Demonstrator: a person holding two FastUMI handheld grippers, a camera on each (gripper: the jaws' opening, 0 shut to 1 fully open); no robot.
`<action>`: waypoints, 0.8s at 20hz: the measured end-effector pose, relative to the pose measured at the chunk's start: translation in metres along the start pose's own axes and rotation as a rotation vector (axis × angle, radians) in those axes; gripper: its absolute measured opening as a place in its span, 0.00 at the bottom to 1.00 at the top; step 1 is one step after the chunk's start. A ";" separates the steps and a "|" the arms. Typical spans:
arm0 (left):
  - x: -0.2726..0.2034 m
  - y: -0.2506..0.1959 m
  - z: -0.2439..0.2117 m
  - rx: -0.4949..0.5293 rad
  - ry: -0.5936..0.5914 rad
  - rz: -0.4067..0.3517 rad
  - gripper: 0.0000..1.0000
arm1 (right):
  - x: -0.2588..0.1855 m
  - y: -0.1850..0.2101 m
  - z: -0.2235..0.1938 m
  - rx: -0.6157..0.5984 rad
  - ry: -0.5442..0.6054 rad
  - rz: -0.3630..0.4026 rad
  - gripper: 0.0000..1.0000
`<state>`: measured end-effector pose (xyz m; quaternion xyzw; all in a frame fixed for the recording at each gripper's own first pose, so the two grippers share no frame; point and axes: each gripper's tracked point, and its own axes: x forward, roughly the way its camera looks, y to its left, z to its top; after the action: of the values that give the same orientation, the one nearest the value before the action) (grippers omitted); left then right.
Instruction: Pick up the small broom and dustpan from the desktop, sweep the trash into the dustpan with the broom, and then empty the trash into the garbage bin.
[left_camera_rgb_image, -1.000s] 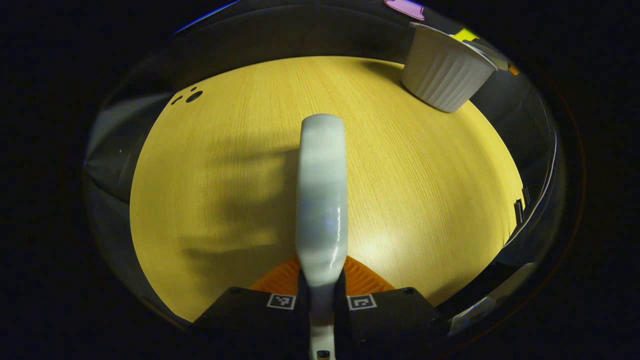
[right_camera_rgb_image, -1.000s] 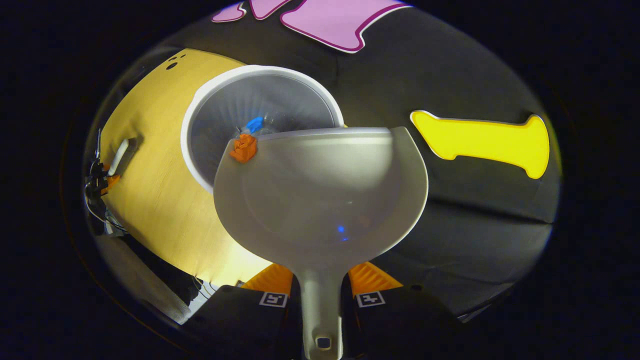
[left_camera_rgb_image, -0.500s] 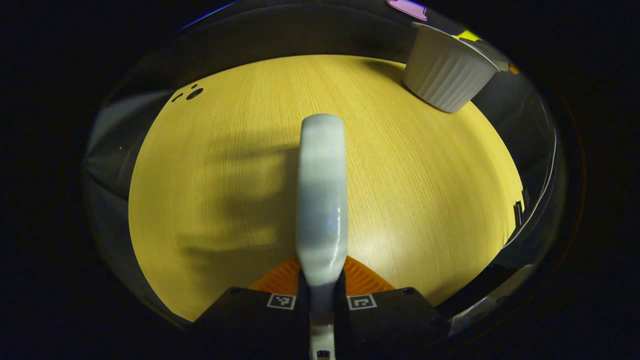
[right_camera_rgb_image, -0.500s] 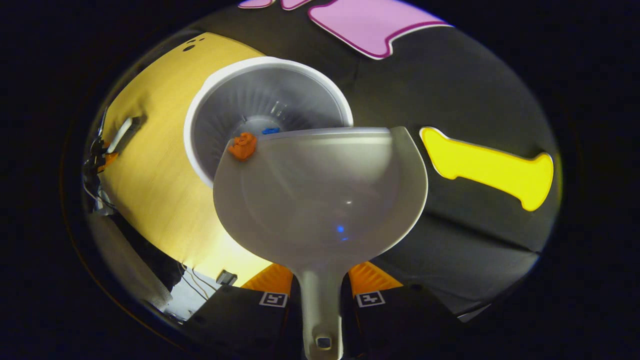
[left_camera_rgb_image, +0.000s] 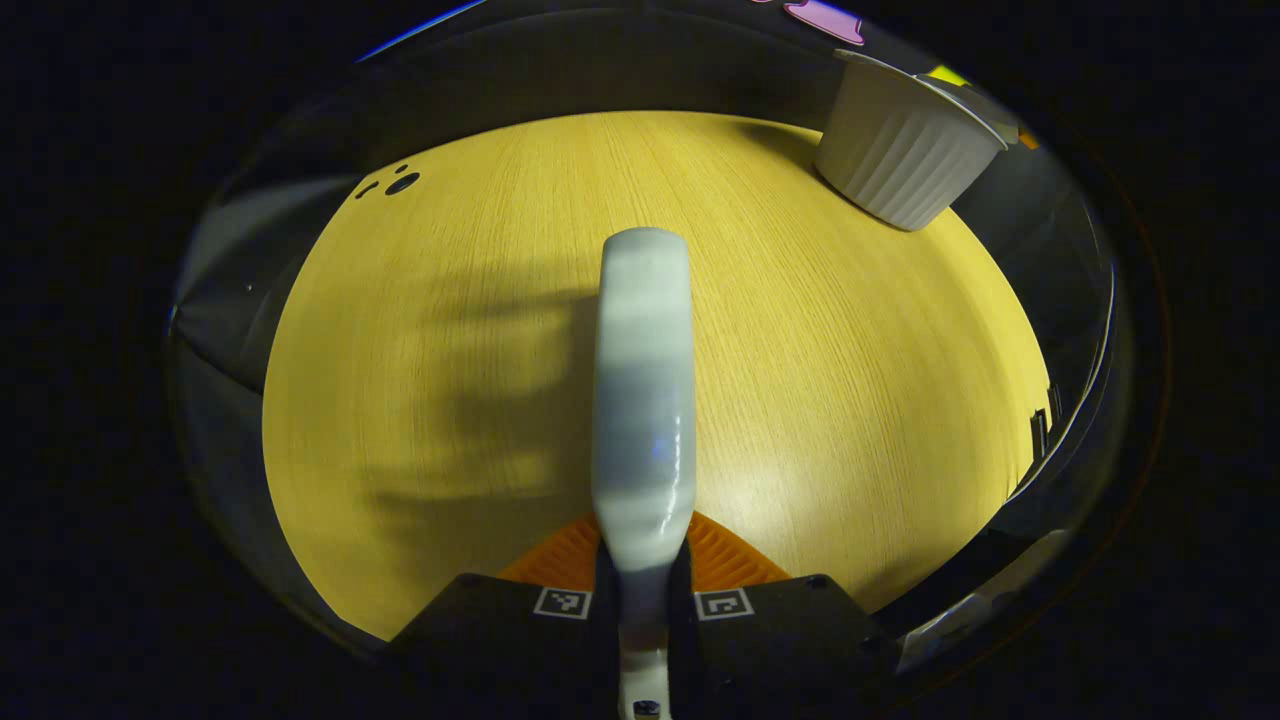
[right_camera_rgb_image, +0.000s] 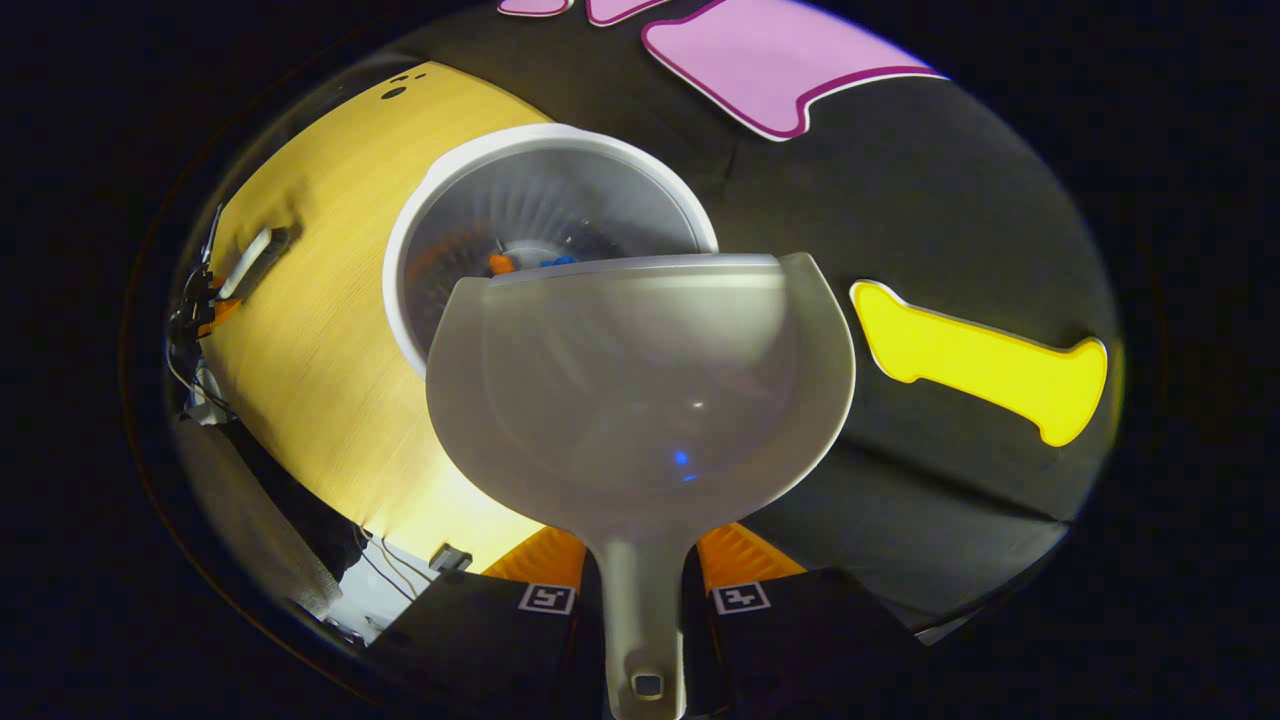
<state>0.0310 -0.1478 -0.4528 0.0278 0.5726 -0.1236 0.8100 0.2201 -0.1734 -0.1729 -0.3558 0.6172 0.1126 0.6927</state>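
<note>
Bin's (right_camera_rgb_image: 545, 200) near rim hidden behind dustpan (right_camera_rgb_image: 640, 400); orange and blue trash (right_camera_rgb_image: 500, 264) barely visible inside. Right tongs (right_camera_rgb_image: 640, 580) pinching dustpan handle above bin; left tongs (left_camera_rgb_image: 640, 590) pinching broom (left_camera_rgb_image: 643, 390) over bare wooden surface (left_camera_rgb_image: 820, 350), dark booth beyond.

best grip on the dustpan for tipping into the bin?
Take the dustpan by its narrow handle, coming from behind along the handle's line, the way the right hand-held gripper now grips it. The wide, shallow pan offers no good hold for two fingers, and a rear hold keeps the front lip clear over the bin, where the orange and blue trash lies.
</note>
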 end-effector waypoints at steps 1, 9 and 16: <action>-0.001 0.001 0.000 -0.002 -0.003 0.004 0.23 | 0.001 -0.001 0.001 0.013 -0.021 -0.009 0.35; -0.007 0.009 -0.005 -0.004 -0.002 0.030 0.23 | -0.009 0.036 0.020 0.225 -0.308 0.087 0.35; -0.009 0.016 -0.005 0.036 0.008 0.069 0.23 | -0.032 0.113 -0.003 0.245 -0.423 0.216 0.35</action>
<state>0.0274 -0.1297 -0.4480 0.0626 0.5723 -0.1056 0.8108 0.1438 -0.0842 -0.1829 -0.1700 0.5022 0.1823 0.8280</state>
